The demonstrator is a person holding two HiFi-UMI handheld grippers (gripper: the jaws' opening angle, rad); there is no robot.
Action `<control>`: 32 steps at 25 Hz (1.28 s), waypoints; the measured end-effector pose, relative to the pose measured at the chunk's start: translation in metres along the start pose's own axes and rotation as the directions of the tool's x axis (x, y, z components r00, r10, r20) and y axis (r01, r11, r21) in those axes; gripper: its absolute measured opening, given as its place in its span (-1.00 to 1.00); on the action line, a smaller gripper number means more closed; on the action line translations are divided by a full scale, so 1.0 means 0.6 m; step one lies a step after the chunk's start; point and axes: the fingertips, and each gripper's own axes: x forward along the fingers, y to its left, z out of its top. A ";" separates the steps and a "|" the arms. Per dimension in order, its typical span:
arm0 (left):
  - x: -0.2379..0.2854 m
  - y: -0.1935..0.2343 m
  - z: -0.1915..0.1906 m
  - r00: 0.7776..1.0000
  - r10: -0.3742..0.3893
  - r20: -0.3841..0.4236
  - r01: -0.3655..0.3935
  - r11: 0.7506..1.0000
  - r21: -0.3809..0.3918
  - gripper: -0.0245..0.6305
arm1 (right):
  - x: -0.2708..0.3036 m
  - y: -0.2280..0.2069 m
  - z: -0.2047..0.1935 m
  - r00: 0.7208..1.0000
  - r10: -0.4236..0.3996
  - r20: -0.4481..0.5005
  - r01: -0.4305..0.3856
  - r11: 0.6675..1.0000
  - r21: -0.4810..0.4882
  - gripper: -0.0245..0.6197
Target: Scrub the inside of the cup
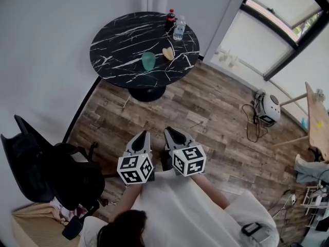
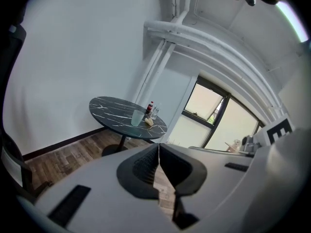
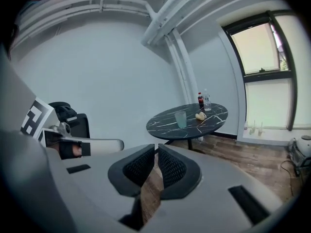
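Observation:
A pale green cup [image 1: 148, 60] stands upright on a round black marble table [image 1: 113, 45], with a tan sponge [image 1: 168, 53] just to its right. The same cup [image 2: 137, 117] [image 3: 181, 118] and sponge [image 2: 148, 122] [image 3: 200, 115] show small and far off in both gripper views. My left gripper [image 1: 143, 136] and right gripper [image 1: 171, 133] are held side by side over the wooden floor, well short of the table and pointing toward it. Both are shut with nothing between the jaws [image 2: 158, 147] [image 3: 156, 152].
A dark soda bottle [image 1: 170, 18] and a clear water bottle [image 1: 179, 28] stand at the table's far edge. A black office chair [image 1: 46, 169] is at my left. A small white appliance [image 1: 268, 108] with a cable lies on the floor to the right, near a window.

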 end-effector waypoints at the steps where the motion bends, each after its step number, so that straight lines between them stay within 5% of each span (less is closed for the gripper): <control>1: 0.013 0.003 0.007 1.000 0.010 0.000 -0.010 1.000 -0.003 -0.89 | 0.010 -0.012 0.003 1.000 0.000 -0.010 -0.001 1.000 -0.002 -0.80; 12: 0.180 -0.020 0.060 0.998 0.052 -0.031 -0.049 0.996 0.071 -0.89 | 0.110 -0.134 0.072 0.996 0.074 -0.058 -0.077 0.996 -0.052 -0.80; 20: 0.275 -0.052 0.078 0.996 0.092 -0.015 -0.092 0.996 0.000 -0.89 | 0.139 -0.221 0.108 0.986 0.138 -0.098 -0.146 0.987 -0.073 -0.80; 25: 0.307 -0.078 0.076 0.991 0.114 -0.066 -0.107 0.989 0.103 -0.89 | 0.151 -0.251 0.108 0.979 0.152 -0.138 -0.160 0.986 -0.053 -0.80; 32: 0.317 -0.075 0.078 0.988 0.136 -0.071 -0.130 0.988 0.078 -0.89 | 0.157 -0.255 0.112 0.975 0.180 -0.132 -0.189 0.980 -0.056 -0.80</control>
